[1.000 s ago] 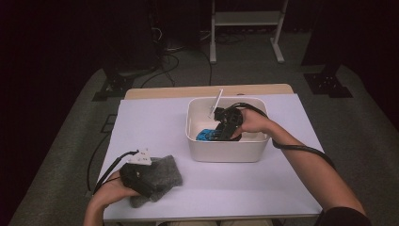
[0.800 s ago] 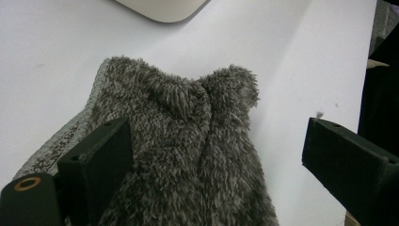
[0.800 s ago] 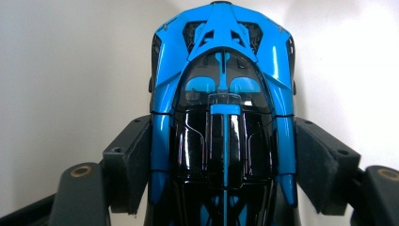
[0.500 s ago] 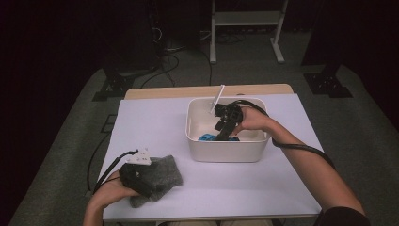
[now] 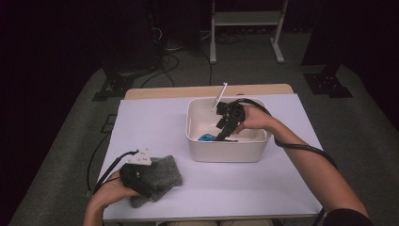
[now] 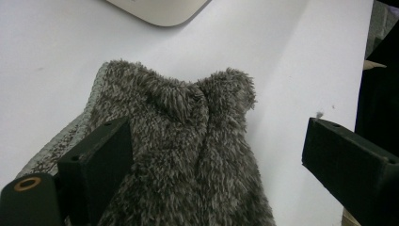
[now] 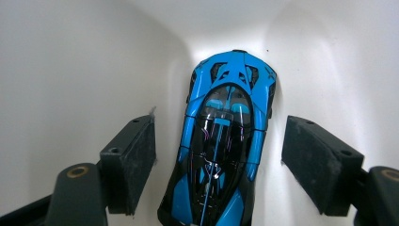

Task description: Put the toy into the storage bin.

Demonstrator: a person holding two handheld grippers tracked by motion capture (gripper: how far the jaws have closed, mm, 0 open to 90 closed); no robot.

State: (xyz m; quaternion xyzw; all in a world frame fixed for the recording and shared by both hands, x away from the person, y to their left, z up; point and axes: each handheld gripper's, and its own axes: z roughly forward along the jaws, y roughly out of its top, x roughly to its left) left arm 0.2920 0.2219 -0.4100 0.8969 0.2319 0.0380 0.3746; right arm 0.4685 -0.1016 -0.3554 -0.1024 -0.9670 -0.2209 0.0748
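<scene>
Right hand-held gripper slightly deeper in bin, jaws wide, clear of blue car.

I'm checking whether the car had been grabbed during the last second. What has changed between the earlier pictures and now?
Very little. The right gripper stays down inside the white bin, its jaws open on either side of the blue toy car with gaps showing, so nothing is gripped. The car lies on the bin floor as before. The left gripper still rests open over the grey furry cloth.
</scene>
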